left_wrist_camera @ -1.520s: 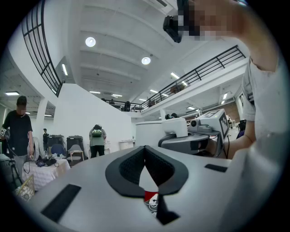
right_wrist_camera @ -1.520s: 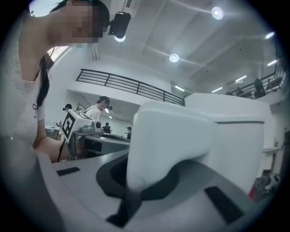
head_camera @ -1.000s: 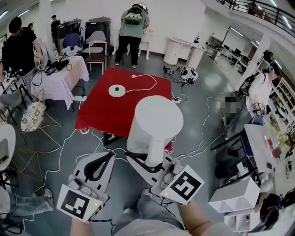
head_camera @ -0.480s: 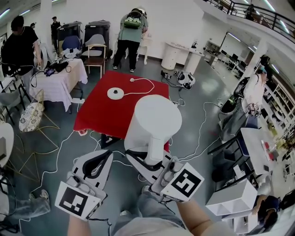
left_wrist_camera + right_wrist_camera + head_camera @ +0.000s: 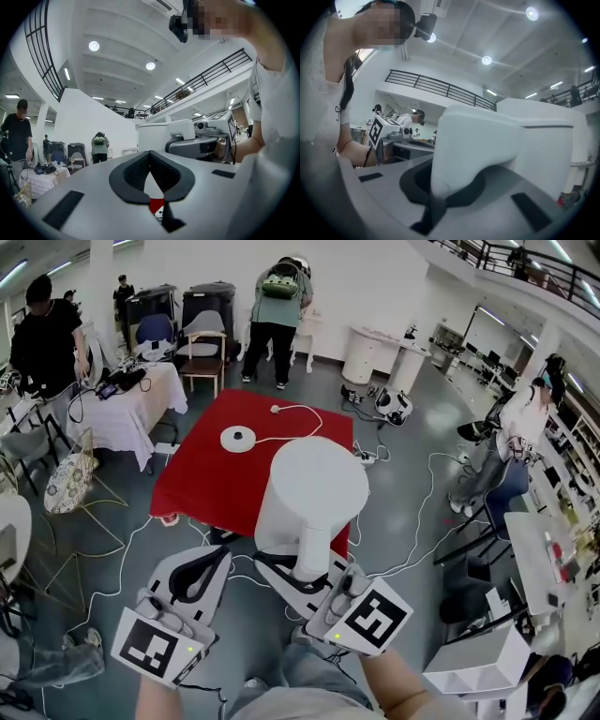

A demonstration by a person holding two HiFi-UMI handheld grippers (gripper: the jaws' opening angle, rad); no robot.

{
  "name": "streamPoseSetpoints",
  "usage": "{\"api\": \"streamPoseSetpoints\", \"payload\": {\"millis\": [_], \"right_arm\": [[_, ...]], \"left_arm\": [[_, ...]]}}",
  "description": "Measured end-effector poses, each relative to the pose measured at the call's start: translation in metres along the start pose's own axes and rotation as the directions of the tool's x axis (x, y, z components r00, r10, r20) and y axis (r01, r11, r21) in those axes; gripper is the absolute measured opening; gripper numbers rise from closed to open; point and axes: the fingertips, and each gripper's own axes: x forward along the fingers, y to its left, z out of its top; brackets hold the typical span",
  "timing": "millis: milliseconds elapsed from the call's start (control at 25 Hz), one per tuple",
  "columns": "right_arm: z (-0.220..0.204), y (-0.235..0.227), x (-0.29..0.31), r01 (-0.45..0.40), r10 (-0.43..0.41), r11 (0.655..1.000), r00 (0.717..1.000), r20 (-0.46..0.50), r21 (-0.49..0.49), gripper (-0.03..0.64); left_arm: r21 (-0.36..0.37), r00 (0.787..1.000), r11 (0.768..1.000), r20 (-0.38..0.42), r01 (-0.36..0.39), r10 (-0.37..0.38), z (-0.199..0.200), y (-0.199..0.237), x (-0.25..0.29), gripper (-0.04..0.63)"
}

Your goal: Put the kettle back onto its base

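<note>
A white kettle [image 5: 314, 488] hangs in the air just before the near edge of the red table [image 5: 202, 479]. My right gripper [image 5: 302, 570] is shut on its handle [image 5: 471, 150], and the kettle body [image 5: 546, 145] fills the right of the right gripper view. The round white base [image 5: 238, 439] lies on the table's far part with its cord [image 5: 298, 418] running off to the right. Left of the kettle, my left gripper [image 5: 214, 559] is level, its jaws shut with nothing between them [image 5: 150, 153]. The kettle [image 5: 161, 133] shows beyond it.
Cables [image 5: 131, 540] trail over the grey floor around the table. A cloth-covered table [image 5: 127, 399] with gear stands at left, chairs [image 5: 202, 343] behind. People stand at the back and right. A white shelf unit [image 5: 483, 667] sits at lower right.
Both grippers and the kettle have drifted a little across the floor near the red table. The grip on the handle is unchanged.
</note>
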Motion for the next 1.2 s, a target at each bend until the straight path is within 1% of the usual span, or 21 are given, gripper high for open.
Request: {"api": "streamPoseSetpoints", "payload": {"millis": [120,440,680,920,1200], "right_arm": [[-0.006,-0.027,-0.002,-0.020,0.020,1.000,1.000,-0.004,-0.009,0.006],[-0.016,-0.108,-0.009,-0.084,0.085,0.996,0.996,0.026,-0.002,0.006],[-0.030,-0.169,-0.014,-0.141,0.142,0.990,0.989,0.038,-0.018,0.006],[-0.042,-0.208,-0.015,-0.186,0.187,0.982,0.981,0.050,-0.033,0.006],[-0.056,-0.241,-0.001,-0.211,0.211,0.977,0.975,0.071,-0.014,0.006]], "left_arm": [[-0.004,1.000,1.000,0.000,-0.012,0.012,0.000,0.006,0.029,0.011],[-0.002,0.998,0.998,-0.013,-0.061,0.060,-0.001,0.023,0.115,0.011],[0.004,0.993,0.993,-0.012,-0.118,0.118,-0.006,0.036,0.176,0.011],[0.008,0.981,0.981,-0.011,-0.192,0.192,-0.011,0.047,0.207,0.011],[0.013,0.976,0.976,-0.033,-0.216,0.216,-0.023,0.066,0.236,0.011]]}}
